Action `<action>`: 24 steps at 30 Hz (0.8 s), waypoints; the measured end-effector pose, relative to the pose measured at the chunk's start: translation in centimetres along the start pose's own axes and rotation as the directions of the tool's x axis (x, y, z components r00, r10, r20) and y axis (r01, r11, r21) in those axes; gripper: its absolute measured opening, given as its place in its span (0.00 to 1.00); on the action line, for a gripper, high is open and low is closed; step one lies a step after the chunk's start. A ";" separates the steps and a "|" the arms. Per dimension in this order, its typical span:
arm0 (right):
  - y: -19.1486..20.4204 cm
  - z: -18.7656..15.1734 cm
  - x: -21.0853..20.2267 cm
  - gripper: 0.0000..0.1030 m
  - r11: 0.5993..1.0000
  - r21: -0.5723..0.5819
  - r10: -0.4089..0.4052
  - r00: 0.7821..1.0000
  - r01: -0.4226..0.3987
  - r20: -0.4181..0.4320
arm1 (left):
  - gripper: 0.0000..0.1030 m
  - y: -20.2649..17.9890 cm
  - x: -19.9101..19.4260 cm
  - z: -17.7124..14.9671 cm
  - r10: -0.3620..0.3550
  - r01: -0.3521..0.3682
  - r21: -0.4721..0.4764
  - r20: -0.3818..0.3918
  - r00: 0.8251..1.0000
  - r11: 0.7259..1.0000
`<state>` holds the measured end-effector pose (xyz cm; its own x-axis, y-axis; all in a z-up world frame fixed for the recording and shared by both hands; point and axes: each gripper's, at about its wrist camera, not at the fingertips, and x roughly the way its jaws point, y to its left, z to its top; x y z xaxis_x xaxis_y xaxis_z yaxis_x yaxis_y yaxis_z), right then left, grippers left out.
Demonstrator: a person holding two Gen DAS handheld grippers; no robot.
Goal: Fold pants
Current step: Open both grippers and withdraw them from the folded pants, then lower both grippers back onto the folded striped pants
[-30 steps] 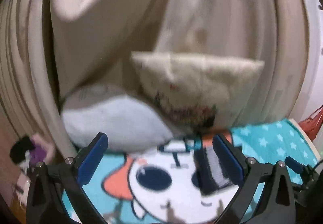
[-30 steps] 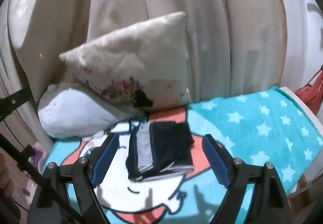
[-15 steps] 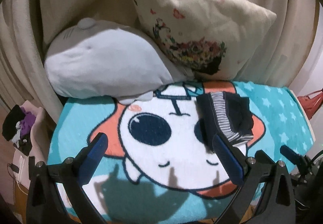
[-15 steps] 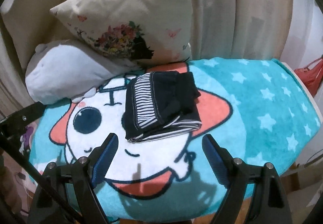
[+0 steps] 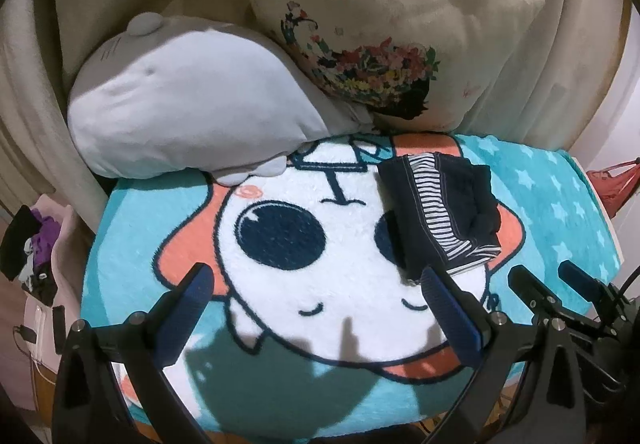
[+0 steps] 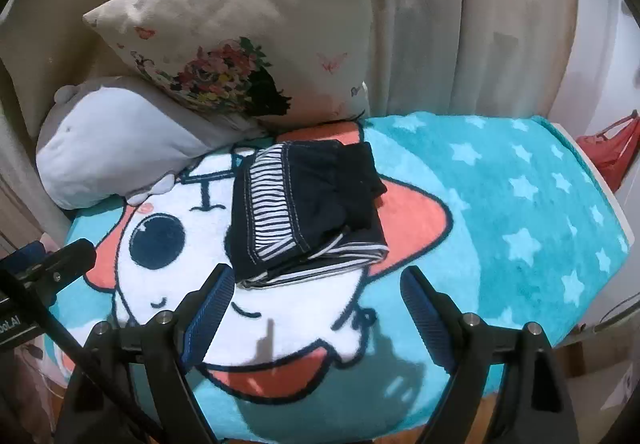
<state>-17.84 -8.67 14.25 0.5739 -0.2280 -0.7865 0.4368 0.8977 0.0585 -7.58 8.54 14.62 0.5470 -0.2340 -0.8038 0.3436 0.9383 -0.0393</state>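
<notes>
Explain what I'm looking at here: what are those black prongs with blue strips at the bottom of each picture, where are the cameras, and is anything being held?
The prongs are two-finger grippers that a person holds, one per hand. Each picture comes from a fisheye camera on a gripper, looking along its fingers. One shows the left gripper, the other the right gripper. Both are open and hold nothing. Ahead lies a teal star-patterned cartoon blanket. On it rest the folded dark navy pants with a striped lining, also visible from the left. Behind them a grey-white plush cushion and a cream floral pillow lean against beige curtains.
</notes>
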 end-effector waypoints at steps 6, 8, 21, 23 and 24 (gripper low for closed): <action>-0.9 0.5 0.9 0.86 1.000 -0.010 0.014 1.000 -0.014 -0.012 | 1.00 -1.0 0.8 0.2 0.005 -0.005 0.001 -0.023 1.000 1.000; -1.2 0.7 1.4 0.86 1.000 -0.012 0.019 1.000 -0.020 -0.024 | 1.00 -1.3 1.1 0.3 0.006 -0.006 0.001 -0.032 0.999 1.000; -3.3 1.5 3.9 0.86 0.998 -0.028 0.048 0.996 -0.050 -0.081 | 1.00 -3.6 3.1 0.4 0.031 -0.033 -0.020 -0.090 0.995 0.999; -3.7 1.6 4.3 0.86 0.998 -0.027 0.053 0.995 -0.055 -0.088 | 1.00 -4.0 3.4 0.5 0.033 -0.036 -0.024 -0.099 0.995 0.999; -3.9 1.7 4.4 0.86 0.998 -0.026 0.054 0.994 -0.056 -0.091 | 1.00 -4.1 3.6 0.5 0.031 -0.034 -0.029 -0.104 0.994 0.999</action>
<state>-15.87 -13.79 11.58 0.5312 -0.1443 -0.8348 0.3855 0.9186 0.0865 -6.66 3.71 12.13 0.4748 -0.1767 -0.8622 0.3024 0.9528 -0.0288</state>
